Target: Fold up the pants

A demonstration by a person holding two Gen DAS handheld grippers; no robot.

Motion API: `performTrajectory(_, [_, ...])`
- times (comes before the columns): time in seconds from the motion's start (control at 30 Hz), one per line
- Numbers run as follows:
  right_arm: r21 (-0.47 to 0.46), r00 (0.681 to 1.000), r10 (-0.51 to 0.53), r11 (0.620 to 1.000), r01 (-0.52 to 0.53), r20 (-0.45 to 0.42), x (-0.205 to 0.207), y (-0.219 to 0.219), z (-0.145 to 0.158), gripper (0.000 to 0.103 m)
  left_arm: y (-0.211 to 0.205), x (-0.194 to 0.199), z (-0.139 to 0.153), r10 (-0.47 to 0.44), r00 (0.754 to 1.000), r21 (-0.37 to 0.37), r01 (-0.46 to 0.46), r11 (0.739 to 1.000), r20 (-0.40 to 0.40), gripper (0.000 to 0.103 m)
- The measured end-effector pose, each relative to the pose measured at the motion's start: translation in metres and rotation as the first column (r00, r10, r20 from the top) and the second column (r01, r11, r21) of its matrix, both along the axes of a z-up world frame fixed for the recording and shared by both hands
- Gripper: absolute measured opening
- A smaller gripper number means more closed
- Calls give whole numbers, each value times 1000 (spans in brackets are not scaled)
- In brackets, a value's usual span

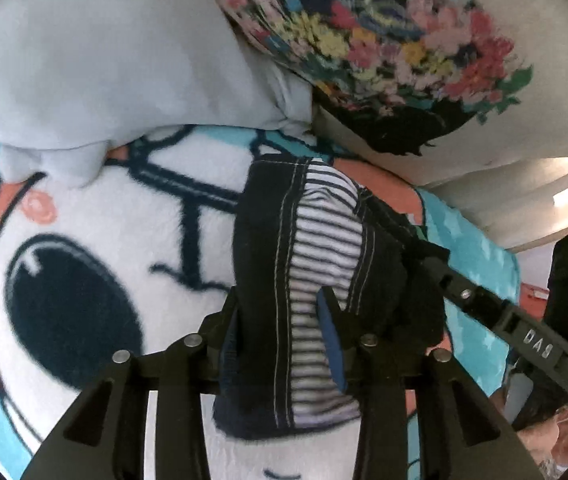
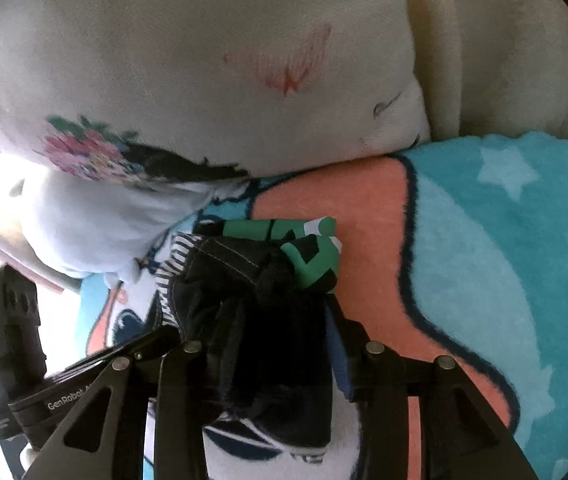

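Both tools, left tool (image 1: 284,320) and right tool (image 2: 268,344), grip pants (image 1: 307,264)

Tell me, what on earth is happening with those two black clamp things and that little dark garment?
A person holds a gripper in each hand and is folding small dark pants with a striped lining. The left gripper has its jaws closed on one bunched part of the fabric, and the right gripper has its jaws closed on another part. The pants hang bunched between them, just over a cartoon-print blanket on a cream sofa. The fold is not yet laid flat.
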State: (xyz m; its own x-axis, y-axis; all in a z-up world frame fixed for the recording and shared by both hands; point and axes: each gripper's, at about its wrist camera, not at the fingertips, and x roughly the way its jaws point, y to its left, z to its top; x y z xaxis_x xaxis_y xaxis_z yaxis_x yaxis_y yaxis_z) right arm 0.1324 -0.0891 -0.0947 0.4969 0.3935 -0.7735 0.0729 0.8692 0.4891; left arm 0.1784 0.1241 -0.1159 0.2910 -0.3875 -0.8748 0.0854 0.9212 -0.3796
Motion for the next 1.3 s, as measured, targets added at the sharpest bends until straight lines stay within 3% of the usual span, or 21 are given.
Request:
performTrajectory(0.13, [-81,992,5,997,6,125,-19,6,39,43,21,-19,16,35,999,22,-36,999,27,44])
performTrajectory(0.23, [-117,987,80,991,-64,137,-24,29,45,43,33,-32,22,65,996,69,-69,995,57,44])
performTrajectory(0.33, [-198,979,180,968,-158,100,-27,62,29,37,42,-43,25,94,993,92,-101,991,79,44])
performTrajectory(0.5, [-321,967,254,915,-244,-10,-22,89,-13,37,43,-60,30,102,986,152,-123,981,135,44])
performTrajectory(0.7, [-275,972,226,941,-199,69,-42,71,20,45,35,-80,56,118,963,207,-170,963,243,46])
performTrajectory(0.9, [-283,976,195,946,-159,102,-69,49,30,50,12,-107,86,117,925,283,-228,932,361,60])
performTrajectory(1.3, [-294,966,224,939,-180,126,-117,17,39,55,-34,-152,100,108,905,320,-255,913,412,67])
